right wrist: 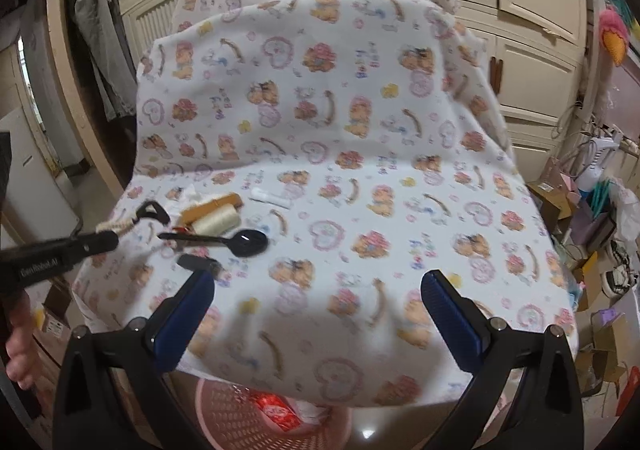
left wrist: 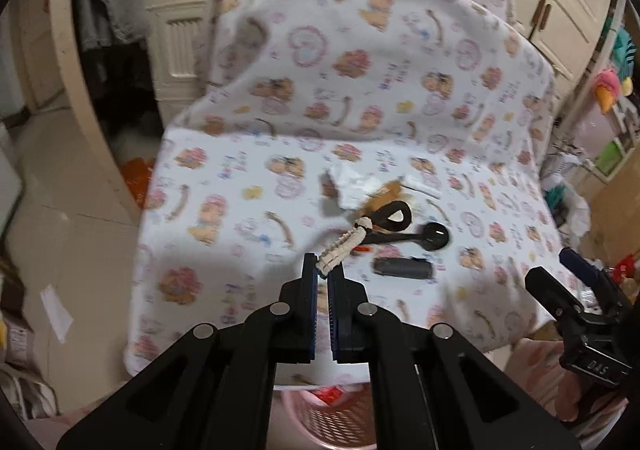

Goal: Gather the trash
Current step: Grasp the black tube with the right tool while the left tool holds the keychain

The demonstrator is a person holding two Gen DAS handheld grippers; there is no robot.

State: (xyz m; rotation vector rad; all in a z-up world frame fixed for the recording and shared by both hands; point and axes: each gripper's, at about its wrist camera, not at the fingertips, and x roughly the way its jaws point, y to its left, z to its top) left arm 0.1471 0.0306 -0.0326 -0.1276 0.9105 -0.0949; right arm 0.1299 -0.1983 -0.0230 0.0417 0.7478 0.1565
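A: Left gripper (left wrist: 323, 276) — status?

B: Clamped on the end of a cream braided cord (left wrist: 343, 246). Cord runs up to a black loop strap (left wrist: 390, 216); the strap is lifted a little off the printed sheet (left wrist: 360, 90).

A: Right gripper (right wrist: 318, 292)?

B: Jaws spread wide, nothing between them. It hangs over the near edge of the sheet, well apart from the pile.

A: What's in the pile?

B: Black plastic spoon (right wrist: 236, 240), bowl to the right. Just behind it a cream thread spool (right wrist: 216, 224) touching a brown roll (right wrist: 212, 208). Crumpled white tissue (left wrist: 352, 186) behind the strap. A white stick (right wrist: 270, 197) lies just beyond the rolls. A flat dark piece (left wrist: 402, 267) sits nearest the front edge; blurred, can't identify it.

A: Bin?

B: Pink lattice basket (right wrist: 240, 410) on the floor below the sheet's front edge, red wrapper (right wrist: 276, 408) inside.
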